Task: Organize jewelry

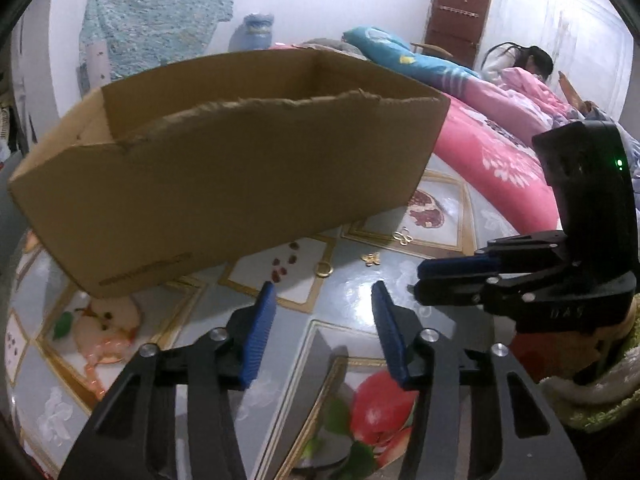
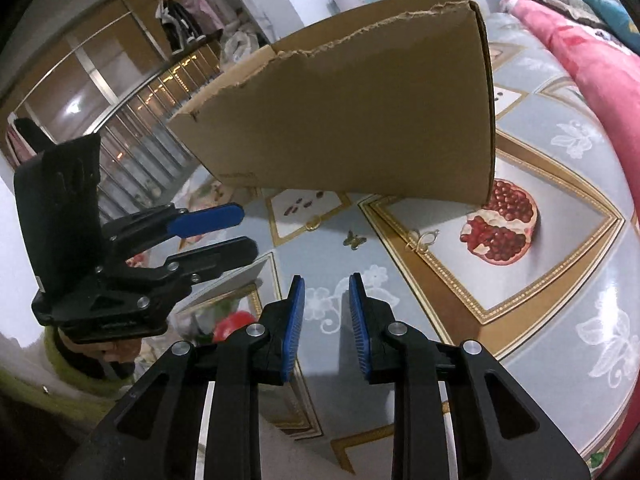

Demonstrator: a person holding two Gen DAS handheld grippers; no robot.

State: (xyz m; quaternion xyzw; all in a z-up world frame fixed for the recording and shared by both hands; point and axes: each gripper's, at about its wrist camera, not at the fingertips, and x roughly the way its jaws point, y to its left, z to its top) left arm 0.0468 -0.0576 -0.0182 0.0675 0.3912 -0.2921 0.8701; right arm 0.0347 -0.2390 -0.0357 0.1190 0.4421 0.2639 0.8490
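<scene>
In my left wrist view the gold ring (image 1: 324,269) lies on the table (image 1: 352,320) just above the centre, straight ahead of my left hand-held gripper (image 1: 323,300), its jaws open and empty, nearer than the right hand-held gripper (image 1: 416,278), narrowly open.

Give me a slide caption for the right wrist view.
Open right gripper over a patterned tablecloth, facing a cardboard box, gold ring and butterfly charm.

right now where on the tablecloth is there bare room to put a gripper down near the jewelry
Free: the grey floral patch between the right gripper and the butterfly charm. Also the white panel right of the pomegranate print. Crowded: the strip below the cardboard box, where the gold ring, charm and wire butterfly piece lie apart, in a row.
</scene>
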